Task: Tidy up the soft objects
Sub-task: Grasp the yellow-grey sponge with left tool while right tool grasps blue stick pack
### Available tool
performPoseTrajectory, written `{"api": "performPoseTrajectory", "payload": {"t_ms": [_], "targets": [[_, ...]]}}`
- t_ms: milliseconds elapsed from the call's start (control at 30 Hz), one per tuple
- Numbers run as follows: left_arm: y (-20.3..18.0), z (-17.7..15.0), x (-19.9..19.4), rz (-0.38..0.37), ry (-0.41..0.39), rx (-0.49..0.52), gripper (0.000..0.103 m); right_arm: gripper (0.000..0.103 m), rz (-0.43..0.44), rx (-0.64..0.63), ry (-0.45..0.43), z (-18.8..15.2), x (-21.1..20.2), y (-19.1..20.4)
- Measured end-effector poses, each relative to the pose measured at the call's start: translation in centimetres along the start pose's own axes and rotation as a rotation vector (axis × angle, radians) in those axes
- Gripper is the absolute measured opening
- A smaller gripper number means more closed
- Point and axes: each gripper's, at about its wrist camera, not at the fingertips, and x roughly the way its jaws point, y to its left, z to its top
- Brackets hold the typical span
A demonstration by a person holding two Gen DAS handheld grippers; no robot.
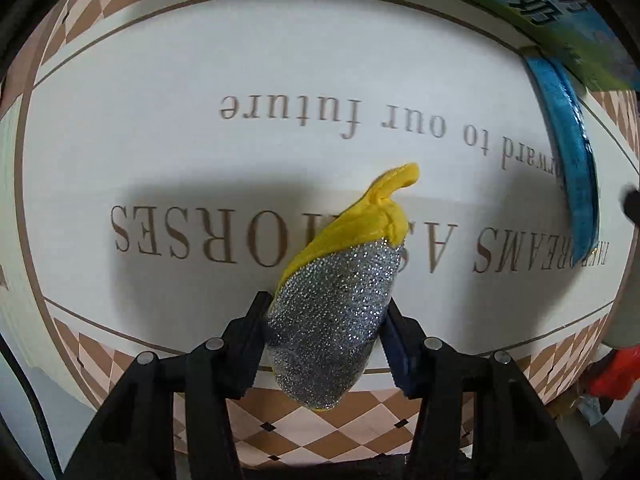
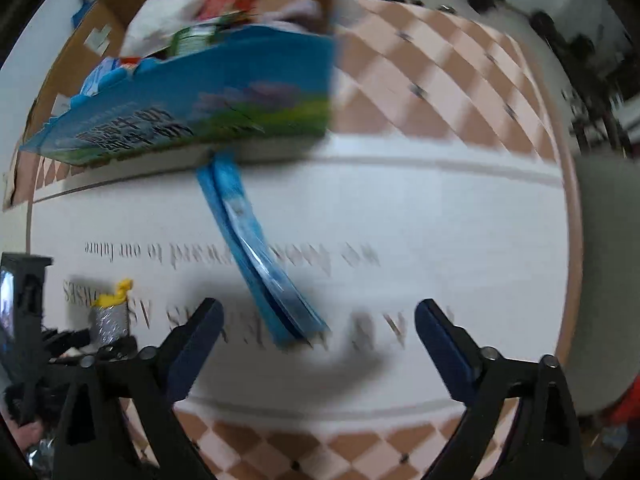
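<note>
Sponge (image 1: 340, 300), one only, silver and glittery with a yellow back, sits pinched between the pressed fingers of the left gripper (image 1: 326, 344) at the lower middle of the left wrist view, held above the white mat (image 1: 200, 60) with brown lettering. The step in hand appears to be carrying this soft thing toward storage; the next move probably calls for bringing it to the cardboard box (image 2: 100, 20) at the upper left of the right wrist view and letting go over it. The right gripper (image 2: 316, 320) hangs with its jaws spread wide and empty, near one blue packet (image 2: 260, 256) lying on the mat just ahead of it. One blue and green carton (image 2: 192, 112) leans before the box, which already holds several blurred items.
</note>
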Motion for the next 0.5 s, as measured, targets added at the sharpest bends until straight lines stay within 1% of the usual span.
{"api": "performPoseTrajectory", "payload": {"t_ms": [67, 100, 167, 200, 233, 267, 300, 333, 367, 400, 500], "targets": [[-0.4, -0.1, 0.1, -0.001, -0.007, 0.001, 0.053, 0.094, -0.003, -0.024, 0.019, 1.7, 1.6, 1.9], [-0.3, -0.1, 0.1, 0.0, -0.01, 0.004, 0.054, 0.091, -0.006, -0.029, 0.03, 2.3, 2.4, 2.5], [0.2, -0.4, 0.1, -0.006, -0.01, 0.008, 0.063, 0.081, -0.018, -0.035, 0.068, 3.2, 4.3, 3.6], [0.2, -0.5, 0.3, -0.023, -0.008, 0.002, 0.065, 0.068, -0.022, -0.034, 0.087, 3.4, 5.1, 3.9], [0.4, -0.5, 0.4, -0.037, -0.007, -0.006, 0.068, 0.052, -0.024, -0.029, 0.112, 3.4, 6.0, 4.1], [0.6, -0.5, 0.5, -0.049, -0.007, -0.012, 0.07, 0.051, -0.028, -0.023, 0.125, 3.2, 6.5, 4.2], [0.7, -0.4, 0.5, -0.057, -0.006, -0.013, 0.071, 0.038, -0.03, -0.017, 0.098, 3.1, 6.2, 4.3], [0.6, 0.0, 0.6, -0.071, -0.004, -0.012, 0.075, 0.031, -0.034, -0.013, 0.116, 2.7, 6.2, 4.4], [0.5, 0.2, 0.6, -0.08, -0.003, -0.012, 0.077, 0.026, -0.032, -0.002, 0.128, 2.4, 6.2, 4.3], [0.4, 0.3, 0.7, -0.082, -0.002, -0.012, 0.078, 0.021, -0.035, 0.016, 0.138, 1.9, 6.2, 4.2], [0.2, 0.5, 0.9, -0.077, 0.0, -0.005, 0.079, 0.019, -0.008, 0.064, 0.171, -0.1, 6.2, 3.6]]}}
